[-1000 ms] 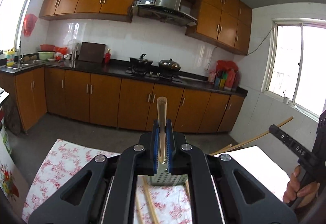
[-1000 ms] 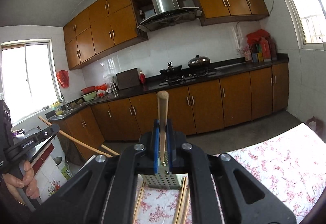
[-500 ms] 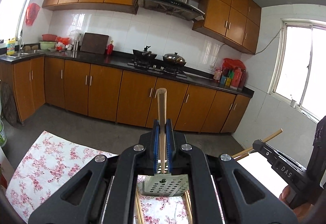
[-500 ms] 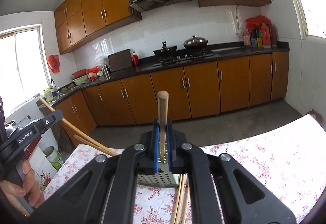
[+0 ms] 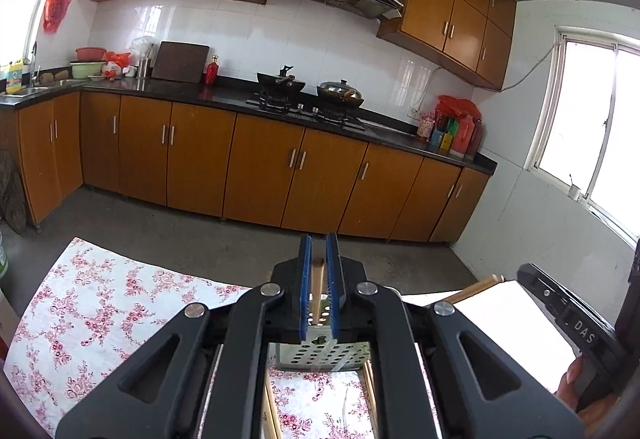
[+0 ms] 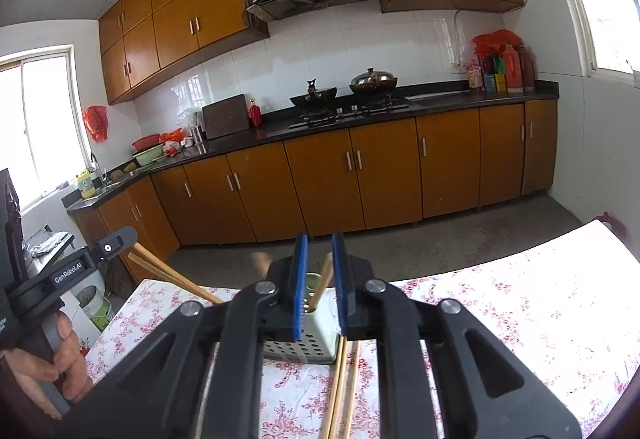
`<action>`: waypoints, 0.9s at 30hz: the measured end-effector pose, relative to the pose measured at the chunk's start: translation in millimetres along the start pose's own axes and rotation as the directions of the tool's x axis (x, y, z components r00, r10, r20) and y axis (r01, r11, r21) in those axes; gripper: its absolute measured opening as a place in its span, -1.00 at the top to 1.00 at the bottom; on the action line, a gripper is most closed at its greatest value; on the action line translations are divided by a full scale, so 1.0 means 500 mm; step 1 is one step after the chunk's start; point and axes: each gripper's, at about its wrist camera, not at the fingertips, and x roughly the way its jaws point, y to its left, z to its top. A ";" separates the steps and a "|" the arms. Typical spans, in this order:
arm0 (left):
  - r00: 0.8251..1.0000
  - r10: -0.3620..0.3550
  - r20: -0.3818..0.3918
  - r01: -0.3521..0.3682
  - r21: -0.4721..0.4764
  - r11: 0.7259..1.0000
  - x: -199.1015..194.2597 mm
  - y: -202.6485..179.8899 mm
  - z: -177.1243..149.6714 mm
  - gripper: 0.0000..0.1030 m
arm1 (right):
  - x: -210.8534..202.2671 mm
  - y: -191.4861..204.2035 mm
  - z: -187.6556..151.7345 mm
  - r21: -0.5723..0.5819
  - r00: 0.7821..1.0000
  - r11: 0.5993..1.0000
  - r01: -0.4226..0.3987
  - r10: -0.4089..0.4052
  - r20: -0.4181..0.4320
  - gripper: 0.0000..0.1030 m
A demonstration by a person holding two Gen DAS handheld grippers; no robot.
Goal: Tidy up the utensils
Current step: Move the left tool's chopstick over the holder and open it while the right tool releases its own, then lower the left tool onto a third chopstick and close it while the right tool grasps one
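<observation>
A perforated metal utensil holder stands on the flowered tablecloth just below both grippers. My left gripper is open above it; a wooden chopstick stands loose between the blue pads, its lower end in the holder. My right gripper is open too; a chopstick leans in the holder between its pads. More chopsticks lie on the cloth beside the holder. Two chopstick ends stick out near the left gripper's body in the right wrist view.
The table's flowered cloth ends at a far edge over a grey floor. Kitchen cabinets with a stove and pots run along the back wall. The right gripper's body shows at the right of the left wrist view.
Both grippers have opened and let go of their chopsticks, which dropped down into the holder. Both views have tilted down towards the table.
</observation>
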 end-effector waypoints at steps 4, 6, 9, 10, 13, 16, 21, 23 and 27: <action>1.000 0.007 0.020 -0.007 -0.010 1.000 -0.025 0.008 0.007 0.83 | -0.038 -0.031 -0.016 0.029 0.999 0.999 0.043 -0.043 0.014 0.66; 1.000 0.011 0.028 -0.010 -0.017 1.000 -0.046 0.017 0.006 0.83 | -0.054 -0.048 -0.036 0.041 0.997 0.996 0.077 -0.078 0.004 0.66; 0.999 0.032 0.033 -0.032 -0.011 0.999 -0.076 0.035 -0.008 0.82 | -0.064 -0.078 -0.083 0.055 0.992 0.991 0.120 -0.117 -0.047 0.66; 0.999 0.043 0.029 -0.042 -0.008 0.999 -0.084 0.041 -0.017 0.82 | -0.062 -0.088 -0.100 0.061 0.990 0.990 0.129 -0.124 -0.073 0.66; 0.995 0.096 -0.014 -0.096 0.008 0.995 -0.091 0.063 -0.057 0.61 | -0.030 -0.117 -0.175 0.077 0.973 0.986 0.147 -0.130 -0.192 0.66; 0.986 0.144 -0.087 -0.142 0.029 0.989 -0.075 0.091 -0.112 0.56 | 0.014 -0.125 -0.254 0.084 0.942 0.987 0.139 -0.105 -0.318 0.65; 0.954 0.189 -0.233 -0.188 0.024 0.982 -0.033 0.146 -0.211 0.56 | 0.071 -0.092 -0.360 0.082 0.889 0.993 0.085 -0.039 -0.456 0.65; 0.942 0.188 -0.277 -0.192 0.014 0.981 -0.027 0.164 -0.247 0.56 | 0.089 -0.070 -0.390 0.063 0.871 0.995 0.072 -0.032 -0.490 0.65; 0.923 0.183 -0.338 -0.193 0.005 0.981 -0.018 0.176 -0.304 0.56 | 0.107 -0.047 -0.420 0.023 0.855 0.997 0.070 -0.048 -0.516 0.65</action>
